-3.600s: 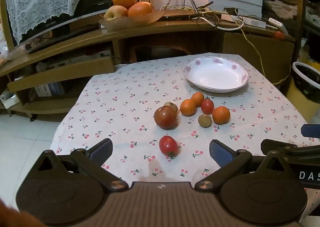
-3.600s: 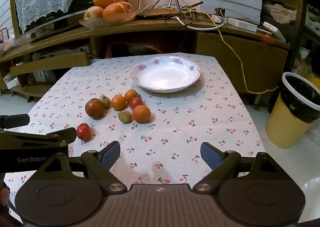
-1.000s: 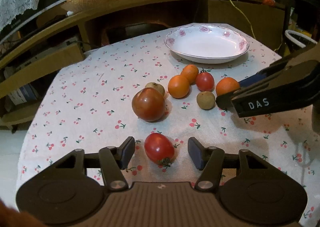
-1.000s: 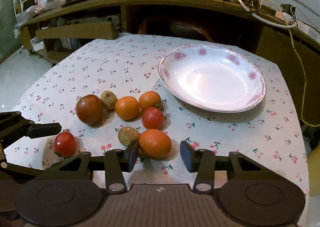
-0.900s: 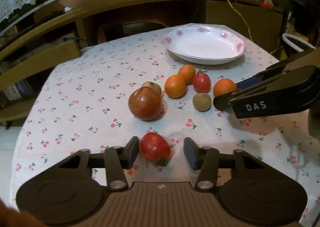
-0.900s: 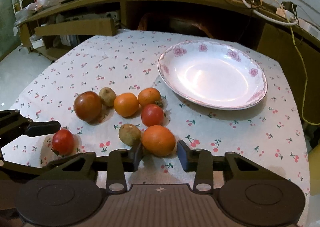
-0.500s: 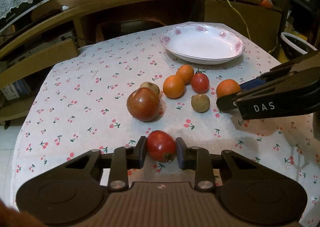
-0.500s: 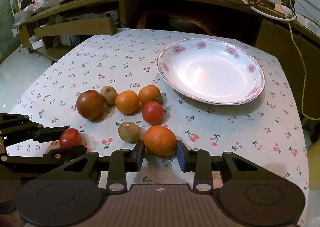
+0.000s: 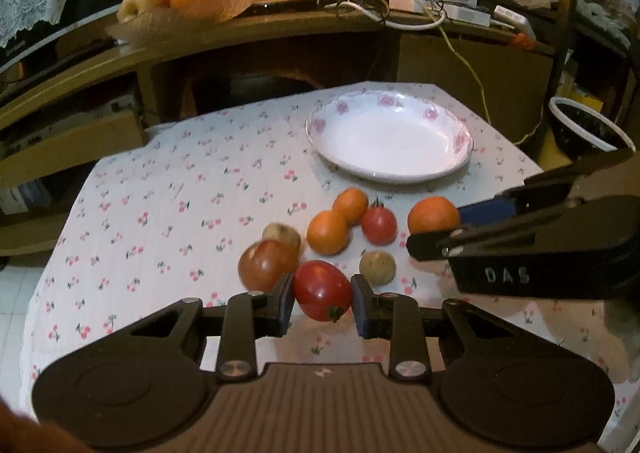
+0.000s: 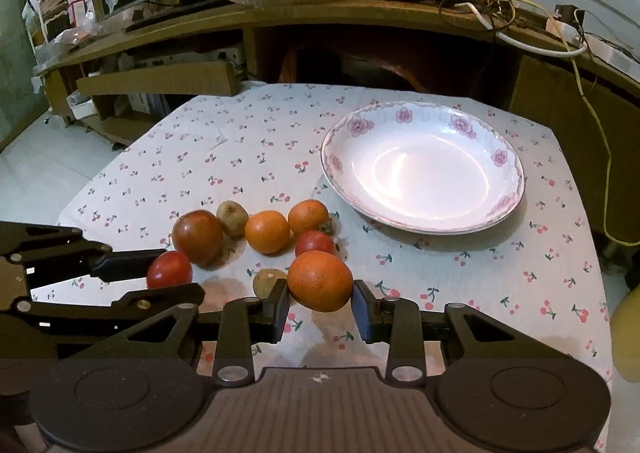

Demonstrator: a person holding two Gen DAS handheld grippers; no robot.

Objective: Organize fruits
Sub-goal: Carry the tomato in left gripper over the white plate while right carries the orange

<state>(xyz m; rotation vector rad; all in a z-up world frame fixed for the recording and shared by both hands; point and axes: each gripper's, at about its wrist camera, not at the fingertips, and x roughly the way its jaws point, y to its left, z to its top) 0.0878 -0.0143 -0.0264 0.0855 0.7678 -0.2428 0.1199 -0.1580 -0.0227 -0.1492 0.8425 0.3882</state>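
From beside the table (image 10: 500, 293), both tools are loaded at once. The left hand-held gripper (image 9: 322, 295) is closed around a red tomato (image 9: 322, 290), its blue pads pressed on either flank and the stem end tipped down toward the camera. The right hand-held gripper (image 10: 320, 303) is clamped the same way on an orange (image 10: 320, 280), which appears raised just clear of the cherry-print cloth, though I can't say for certain that it has left the surface.

What matters for the coming move is where the white plate (image 10: 508, 209) lies: ahead of both tools and off to the right, with nothing in it. The orange is the nearer of the two held fruits, with bare cloth between it and the rim. The tomato sits farther back and to the left, and the loose cluster lies on its way: a large dark tomato (image 9: 265, 264), two small oranges (image 9: 328, 232), a small red tomato (image 9: 379, 224) and two brownish fruits (image 9: 377, 262). I'd judge the right side should go first, while the left carries its tomato up and over the pile.
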